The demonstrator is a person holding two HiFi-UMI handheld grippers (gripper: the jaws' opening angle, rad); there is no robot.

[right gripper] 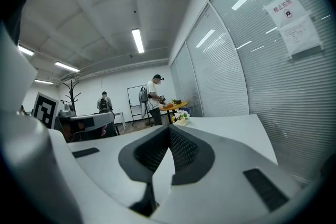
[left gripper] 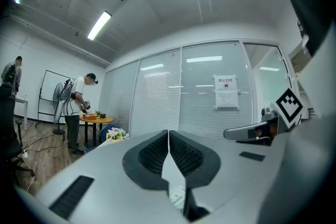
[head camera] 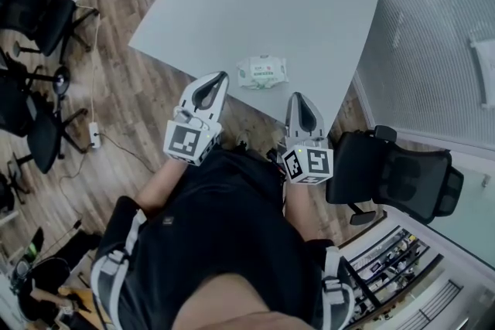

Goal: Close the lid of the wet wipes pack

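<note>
Both my jaws are fully closed, with nothing in either. My left gripper point(head camera: 219, 78) and right gripper point(head camera: 298, 98) are at the near edge of the grey table point(head camera: 255, 4), touching nothing. The wet wipes pack point(head camera: 262, 73) lies flat on the table near that edge, between my two tips and just beyond them. The lid is too small to read from the head view.

Risks, as I judge them:
- The pack looks light and unanchored, so a sideways push on the lid could slide it, possibly off the edge.
- Pressing off-centre may leave the lid unlatched.
</note>
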